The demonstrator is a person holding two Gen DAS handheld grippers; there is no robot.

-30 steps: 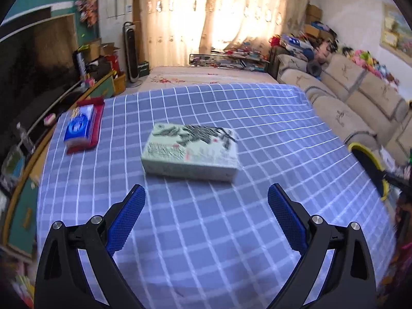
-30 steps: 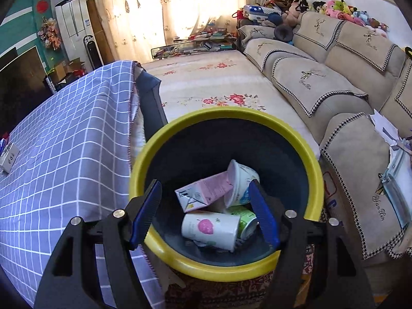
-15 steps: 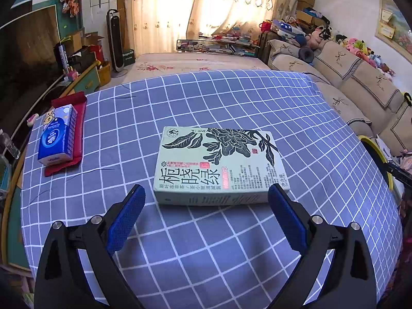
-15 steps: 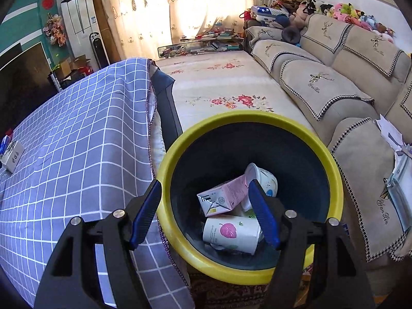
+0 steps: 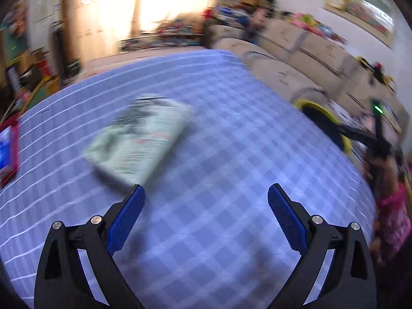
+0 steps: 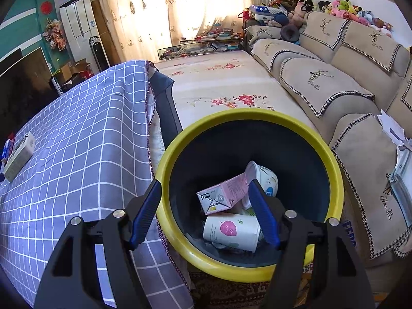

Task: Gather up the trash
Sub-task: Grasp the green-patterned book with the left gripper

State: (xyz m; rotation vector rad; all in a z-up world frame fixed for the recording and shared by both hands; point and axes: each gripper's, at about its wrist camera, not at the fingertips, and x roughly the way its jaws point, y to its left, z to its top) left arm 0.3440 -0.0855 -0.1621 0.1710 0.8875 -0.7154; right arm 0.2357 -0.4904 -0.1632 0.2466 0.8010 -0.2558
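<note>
A yellow-rimmed dark bin (image 6: 260,114) stands on the floor beside the table. It holds a pink carton (image 6: 222,195), a white cup with a pink peach (image 6: 230,230) and a white tub (image 6: 264,176). My right gripper (image 6: 204,198) hangs open and empty above the bin's near rim. My left gripper (image 5: 206,200) is open and empty above the blue checked tablecloth (image 5: 219,154). A pale green book (image 5: 140,140) lies just beyond its left finger; this view is motion-blurred. The bin's rim (image 5: 322,117) shows at the right there.
A beige sofa (image 6: 334,77) runs along the right. A floral rug (image 6: 219,85) lies beyond the bin. A blue tissue pack on a red cloth (image 5: 6,152) sits at the table's left edge. The book (image 6: 19,155) also shows far left in the right wrist view.
My left gripper has swung right across the table; the book now sits to its left and the view is blurred. My right gripper has drifted left, so the bin sits further right.
</note>
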